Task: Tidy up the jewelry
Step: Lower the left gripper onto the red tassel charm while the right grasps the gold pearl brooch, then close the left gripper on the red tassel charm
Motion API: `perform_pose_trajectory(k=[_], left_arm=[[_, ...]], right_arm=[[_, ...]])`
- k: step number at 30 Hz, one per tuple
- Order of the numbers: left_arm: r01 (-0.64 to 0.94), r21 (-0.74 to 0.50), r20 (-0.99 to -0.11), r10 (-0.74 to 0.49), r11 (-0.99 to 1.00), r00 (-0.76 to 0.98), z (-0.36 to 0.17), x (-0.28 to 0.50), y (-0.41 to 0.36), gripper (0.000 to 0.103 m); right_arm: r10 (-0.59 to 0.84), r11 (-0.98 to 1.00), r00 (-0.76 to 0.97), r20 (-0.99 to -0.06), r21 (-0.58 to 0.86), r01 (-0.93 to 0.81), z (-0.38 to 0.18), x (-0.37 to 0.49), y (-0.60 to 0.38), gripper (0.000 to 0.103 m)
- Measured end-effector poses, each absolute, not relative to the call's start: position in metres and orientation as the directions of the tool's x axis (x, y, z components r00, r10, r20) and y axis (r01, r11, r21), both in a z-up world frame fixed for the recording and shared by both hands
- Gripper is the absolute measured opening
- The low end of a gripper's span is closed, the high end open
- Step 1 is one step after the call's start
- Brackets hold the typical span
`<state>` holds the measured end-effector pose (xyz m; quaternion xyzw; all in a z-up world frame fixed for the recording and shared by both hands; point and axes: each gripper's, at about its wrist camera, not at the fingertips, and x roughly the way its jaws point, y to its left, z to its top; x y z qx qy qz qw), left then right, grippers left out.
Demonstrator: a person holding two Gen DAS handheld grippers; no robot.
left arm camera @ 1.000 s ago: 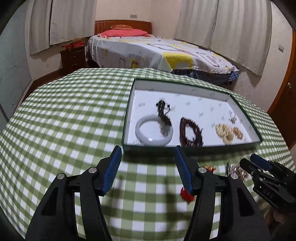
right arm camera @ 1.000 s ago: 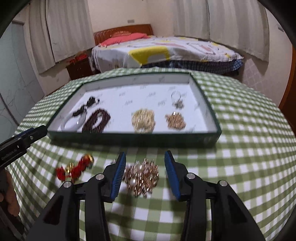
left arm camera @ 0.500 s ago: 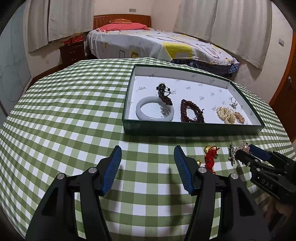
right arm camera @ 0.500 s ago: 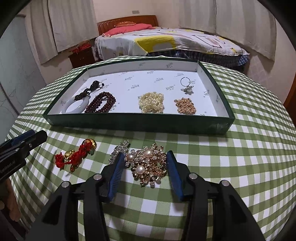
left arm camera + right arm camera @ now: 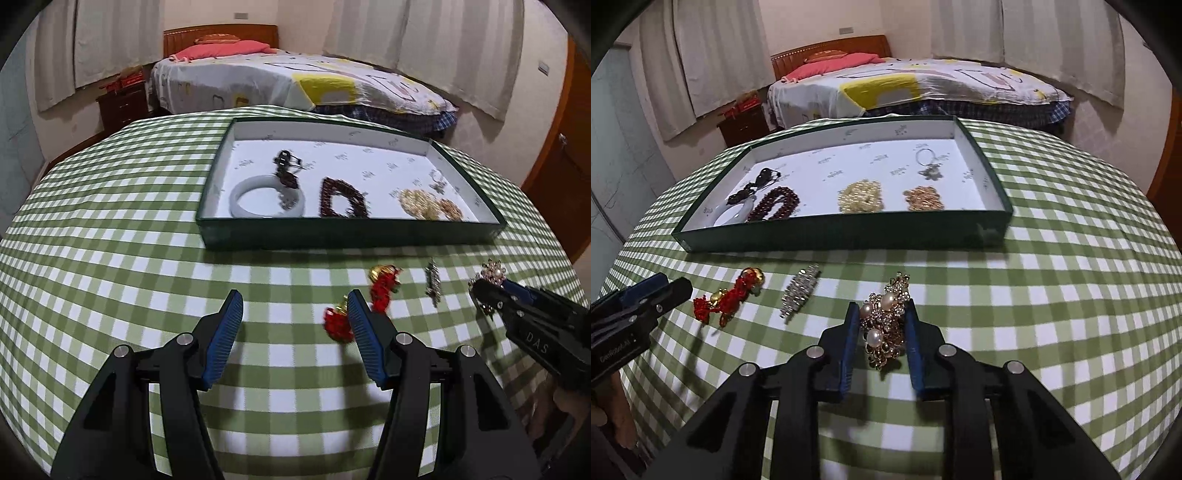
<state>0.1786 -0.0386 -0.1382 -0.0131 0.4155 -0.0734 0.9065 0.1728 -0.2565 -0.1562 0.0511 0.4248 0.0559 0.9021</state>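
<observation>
Now | right hand-held gripper [image 5: 882,325]: jaws closing onto the pearl brooch [image 5: 886,321] on the tabletop [image 5: 1052,295] (a second ago they stood wide around it) | left hand-held gripper [image 5: 293,314]: apart, empty, now nearer the red charm [image 5: 380,291] | tray [image 5: 849,236]: unmoved

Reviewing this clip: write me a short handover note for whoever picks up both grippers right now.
Right gripper: jaws closing around the pearl brooch on the tablecloth; not lifted yet.
Left gripper: open, empty, hovering beside the red charm.
In the tray: white bangle, dark pendant, brown beads, pearl strand, gold chain, ring charm.
Loose on the cloth: red charm, silver clip, brooch.
Left to do: move those three into the tray.
</observation>
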Motion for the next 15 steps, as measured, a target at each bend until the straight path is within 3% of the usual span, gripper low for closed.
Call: perform_pose_trajectory(k=[7,15], left_arm=[[0.177,-0.083,-0.766,-0.177,0.981,0.618,-0.145,0.174,-0.052,0.047],[0.21,-0.104,-0.78,-0.211,0.972,0.59,-0.154,0.178,-0.055,0.014]], right_arm=[[0.148,0.987,0.635,-0.758,0.15,-0.05,-0.157,0.171,-0.26,0.025],[0.151,0.987,0.636,-0.757,0.156,-0.049,-0.157,0.171,-0.26,0.025]])
